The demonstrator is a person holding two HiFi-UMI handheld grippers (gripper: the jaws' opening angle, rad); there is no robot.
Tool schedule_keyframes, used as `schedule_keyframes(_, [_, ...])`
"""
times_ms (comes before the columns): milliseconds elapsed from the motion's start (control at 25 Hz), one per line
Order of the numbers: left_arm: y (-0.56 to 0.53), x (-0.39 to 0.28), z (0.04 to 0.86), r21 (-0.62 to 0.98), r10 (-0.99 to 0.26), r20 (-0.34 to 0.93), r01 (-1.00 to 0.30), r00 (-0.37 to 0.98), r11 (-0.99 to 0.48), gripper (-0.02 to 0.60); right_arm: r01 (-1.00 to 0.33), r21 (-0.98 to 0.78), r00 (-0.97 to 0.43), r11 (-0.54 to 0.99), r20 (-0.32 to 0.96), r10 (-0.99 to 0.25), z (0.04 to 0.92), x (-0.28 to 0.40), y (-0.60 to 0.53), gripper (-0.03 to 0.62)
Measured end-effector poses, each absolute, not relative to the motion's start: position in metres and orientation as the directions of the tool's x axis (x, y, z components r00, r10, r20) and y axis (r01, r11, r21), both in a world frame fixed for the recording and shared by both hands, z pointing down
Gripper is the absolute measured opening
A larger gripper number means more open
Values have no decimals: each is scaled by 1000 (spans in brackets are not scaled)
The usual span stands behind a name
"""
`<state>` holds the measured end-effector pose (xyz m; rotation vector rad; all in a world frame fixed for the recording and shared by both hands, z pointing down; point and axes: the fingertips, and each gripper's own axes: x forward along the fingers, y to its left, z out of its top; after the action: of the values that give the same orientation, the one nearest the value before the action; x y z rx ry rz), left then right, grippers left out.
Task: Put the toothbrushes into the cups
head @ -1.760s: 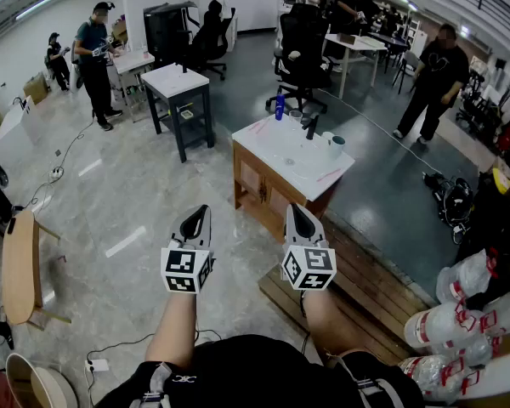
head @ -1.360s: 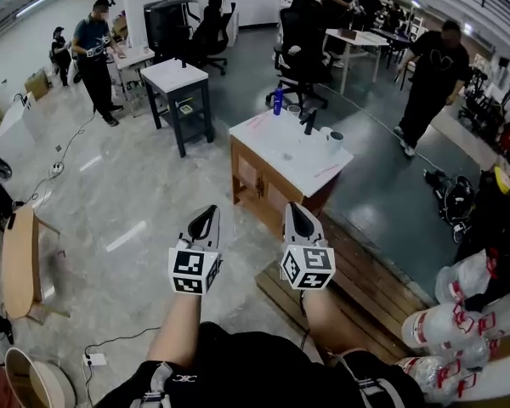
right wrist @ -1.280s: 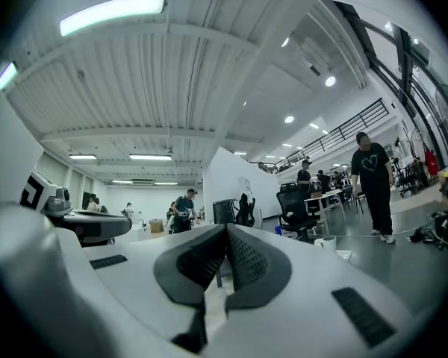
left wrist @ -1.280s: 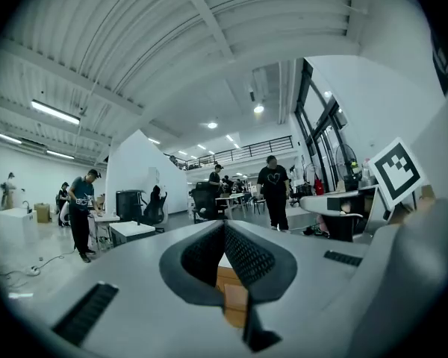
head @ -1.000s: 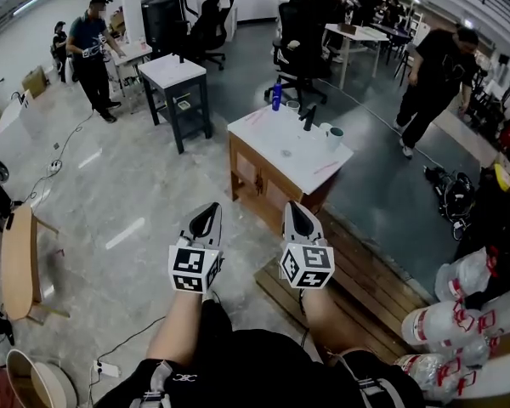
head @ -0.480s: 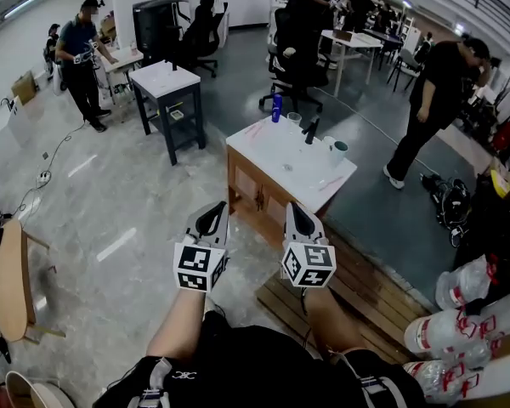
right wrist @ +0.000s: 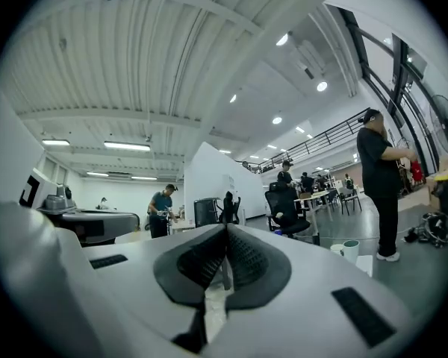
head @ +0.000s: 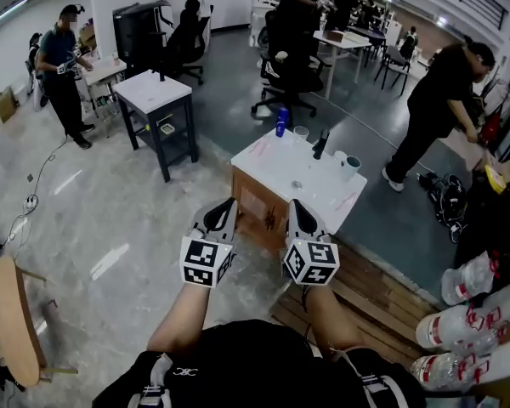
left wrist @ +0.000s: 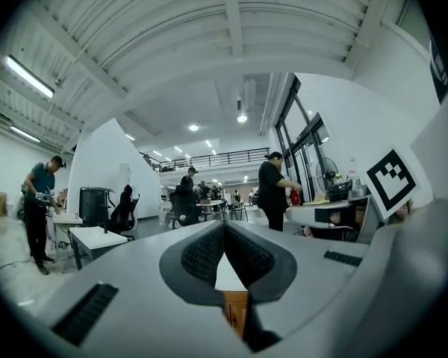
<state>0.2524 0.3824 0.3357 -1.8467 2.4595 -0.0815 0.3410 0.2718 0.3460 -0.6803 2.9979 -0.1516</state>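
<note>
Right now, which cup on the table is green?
The green cup, rightmost in the row; the white cup beside it and the clear cup differ.

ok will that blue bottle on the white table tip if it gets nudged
Probably: the blue bottle stands tall and narrow, so a nudge could topple it. It sits near the far corner of the white table, so it might fall off.

The near half of the bench (head: 280, 167) top lies bare and can be reached freely over its near edge. Along the far and right edges a blue bottle (head: 281, 121), a clear cup (head: 301, 133), a black upright thing (head: 321, 143) and two cups (head: 347, 161) crowd that side. Left of the bench the floor (head: 110, 194) is open. A wooden pallet (head: 382, 291) lies low at near right, and a person (head: 438, 100) stands far right.
</note>
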Motion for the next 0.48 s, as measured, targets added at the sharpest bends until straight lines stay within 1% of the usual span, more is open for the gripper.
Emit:
schedule_keyframes(200, [382,199,350,-63,-970,11,-968,-243,242,12,-463,-116,-884,879,-15,-467,356,290,278,17])
schedule_keyframes(480, [386,167,366,-2,-976,27,-976,-218,218,12,-469,-95,-882,878,10,-471,362,249,278,15])
